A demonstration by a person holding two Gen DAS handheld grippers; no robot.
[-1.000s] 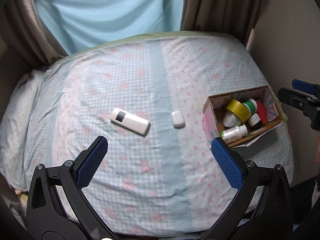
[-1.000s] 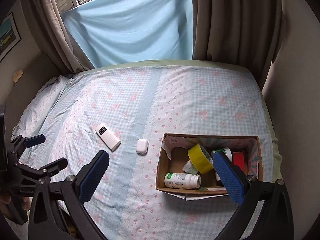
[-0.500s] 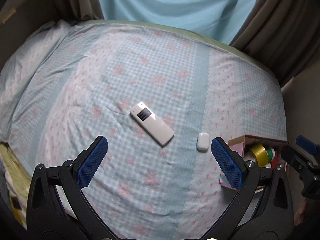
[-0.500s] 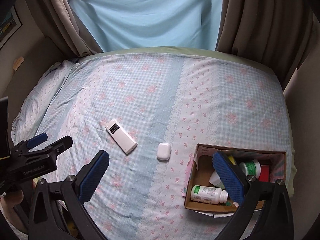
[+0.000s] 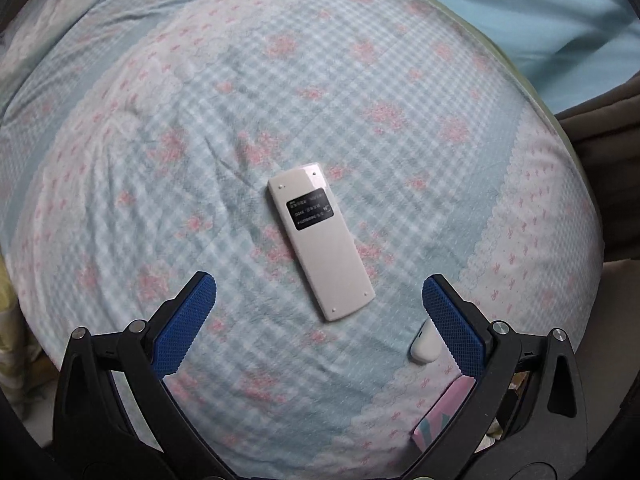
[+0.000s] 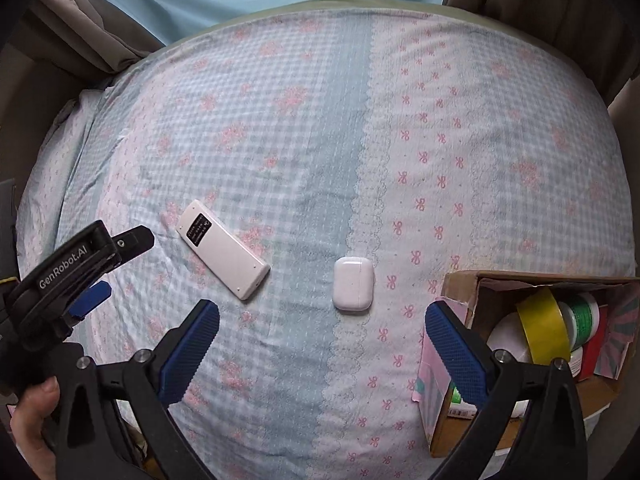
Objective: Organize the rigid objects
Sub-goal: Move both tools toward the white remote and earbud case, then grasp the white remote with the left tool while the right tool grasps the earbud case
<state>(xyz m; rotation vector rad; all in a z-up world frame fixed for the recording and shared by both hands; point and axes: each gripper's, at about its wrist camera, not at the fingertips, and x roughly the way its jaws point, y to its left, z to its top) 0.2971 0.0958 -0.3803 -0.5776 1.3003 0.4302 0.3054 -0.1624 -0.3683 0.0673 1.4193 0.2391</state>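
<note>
Left gripper [image 5: 319, 300] hangs over the bedsheet [image 5: 360, 92] w/ jaws wide, nothing held; white remote [image 5: 320, 240] lies flat just ahead, btwn the finger lines. Right gripper [image 6: 322, 326] also wide, empty, w/ the earbud case [image 6: 353, 284] just ahead. Cardboard box [image 6: 460, 280] at right holds yellow tape roll [image 6: 544, 326] & bottles.
</note>
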